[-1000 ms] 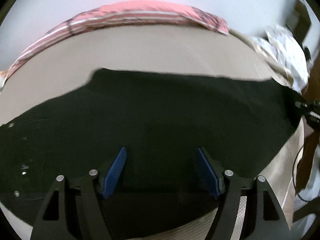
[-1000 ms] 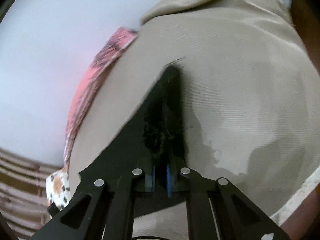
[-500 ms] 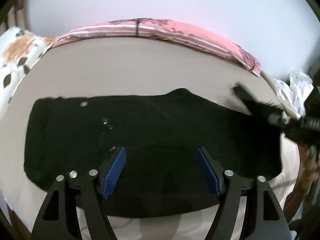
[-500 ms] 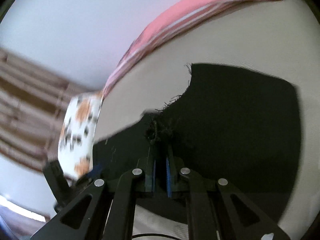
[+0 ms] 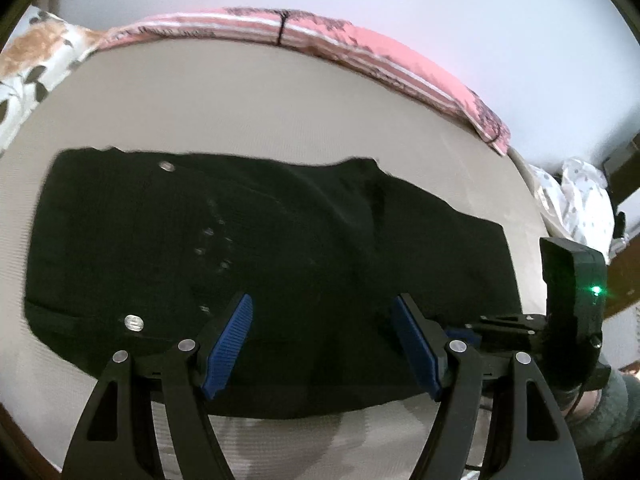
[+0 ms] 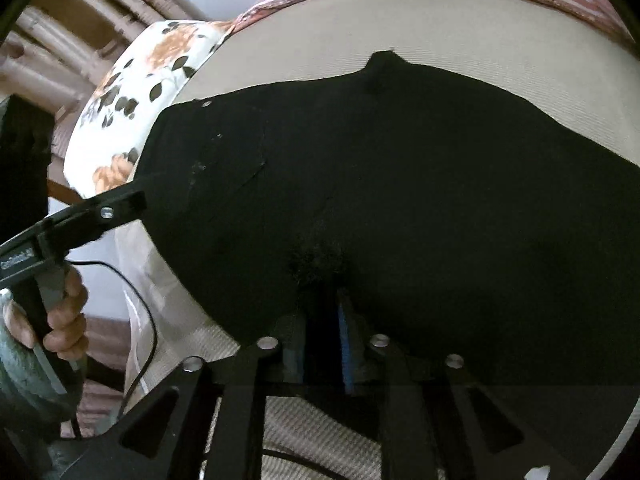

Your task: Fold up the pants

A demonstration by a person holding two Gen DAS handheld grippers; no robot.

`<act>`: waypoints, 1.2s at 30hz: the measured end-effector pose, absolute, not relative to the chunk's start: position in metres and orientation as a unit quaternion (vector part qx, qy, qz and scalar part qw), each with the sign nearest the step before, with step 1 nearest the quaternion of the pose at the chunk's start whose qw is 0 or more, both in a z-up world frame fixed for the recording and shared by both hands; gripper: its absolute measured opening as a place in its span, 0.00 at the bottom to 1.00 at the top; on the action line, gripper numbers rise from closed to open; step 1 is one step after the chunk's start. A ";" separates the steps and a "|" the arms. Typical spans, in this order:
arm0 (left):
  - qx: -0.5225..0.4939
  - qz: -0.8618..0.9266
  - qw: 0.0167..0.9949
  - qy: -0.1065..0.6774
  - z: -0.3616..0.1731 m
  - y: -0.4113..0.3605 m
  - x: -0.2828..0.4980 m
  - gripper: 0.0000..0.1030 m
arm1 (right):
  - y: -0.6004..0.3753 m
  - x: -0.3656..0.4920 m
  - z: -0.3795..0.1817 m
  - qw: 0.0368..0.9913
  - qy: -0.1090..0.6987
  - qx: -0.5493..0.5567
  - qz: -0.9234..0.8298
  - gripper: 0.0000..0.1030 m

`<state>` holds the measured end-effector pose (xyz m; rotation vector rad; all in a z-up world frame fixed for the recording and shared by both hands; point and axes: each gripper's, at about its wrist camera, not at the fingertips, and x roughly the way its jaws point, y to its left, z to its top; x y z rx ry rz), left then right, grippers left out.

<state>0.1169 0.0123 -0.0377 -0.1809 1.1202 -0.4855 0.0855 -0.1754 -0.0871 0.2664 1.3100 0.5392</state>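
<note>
Black pants [image 5: 280,248] lie folded over on a beige bed sheet [image 5: 240,120], waistband with metal buttons at the left. My left gripper [image 5: 326,316] is open and empty, hovering over the near edge of the pants. My right gripper [image 6: 322,300] is shut on the frayed hem of the pants [image 6: 400,180] and holds it down over the waist end. The right gripper's body shows at the right edge of the left wrist view [image 5: 568,300]. The left gripper shows at the left of the right wrist view [image 6: 116,206].
A pink striped blanket [image 5: 360,48] lines the bed's far edge against a white wall. A floral pillow [image 5: 36,56] lies at the far left, also in the right wrist view [image 6: 136,84]. White patterned cloth [image 5: 576,200] sits at the right. A cable [image 6: 140,312] hangs at the bed's side.
My right gripper has carried the pants' hem across toward the waistband, folding the legs over. My left gripper has drawn back, so the whole folded garment shows.
</note>
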 end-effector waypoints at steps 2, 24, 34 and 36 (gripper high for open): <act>-0.094 -0.240 0.803 0.537 -0.041 0.008 0.119 0.71 | -0.178 0.083 -0.079 0.746 0.598 0.137 0.260 0.26; -0.264 -0.263 0.620 0.691 -0.104 -0.021 0.144 0.47 | -0.279 0.064 -0.059 0.791 0.543 0.246 0.140 0.42; -0.320 -0.266 0.564 0.713 -0.124 -0.023 0.131 0.46 | -0.291 0.063 -0.062 0.790 0.533 0.269 0.138 0.42; -0.325 -0.266 0.564 0.711 -0.124 -0.023 0.131 0.46 | -0.292 0.063 -0.063 0.789 0.535 0.272 0.135 0.42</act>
